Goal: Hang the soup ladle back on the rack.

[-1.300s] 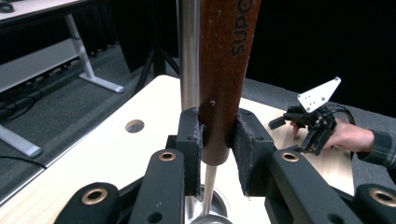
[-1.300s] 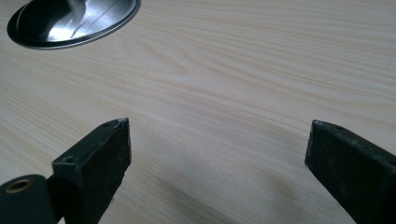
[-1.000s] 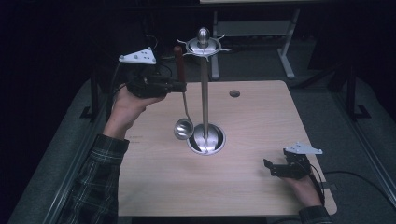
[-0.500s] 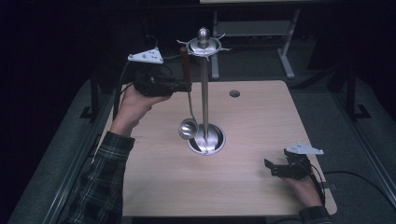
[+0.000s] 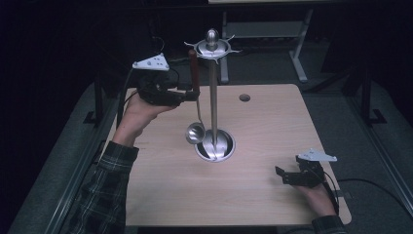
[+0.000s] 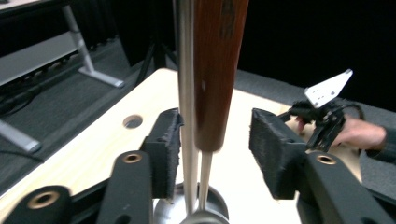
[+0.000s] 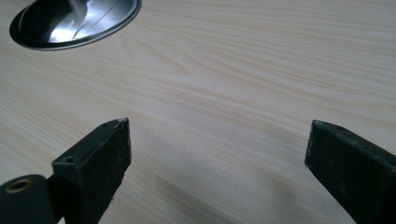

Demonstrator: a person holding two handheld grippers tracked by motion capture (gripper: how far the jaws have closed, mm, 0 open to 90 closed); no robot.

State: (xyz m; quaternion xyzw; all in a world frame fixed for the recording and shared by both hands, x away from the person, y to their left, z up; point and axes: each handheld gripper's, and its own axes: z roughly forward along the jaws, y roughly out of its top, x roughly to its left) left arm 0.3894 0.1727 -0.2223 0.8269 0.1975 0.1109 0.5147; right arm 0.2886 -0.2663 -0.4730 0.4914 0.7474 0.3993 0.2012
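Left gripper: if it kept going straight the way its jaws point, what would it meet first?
The ladle's wooden handle, already between the open jaws of the left gripper, which have just been opening. Just past it stands the steel pole of the rack; depth between the two is hard to judge.

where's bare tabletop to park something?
Free: the near strip between the stand base and the right gripper, and the far right corner beyond the table hole. Crowded: left of the pole, where the ladle hangs by the left gripper.
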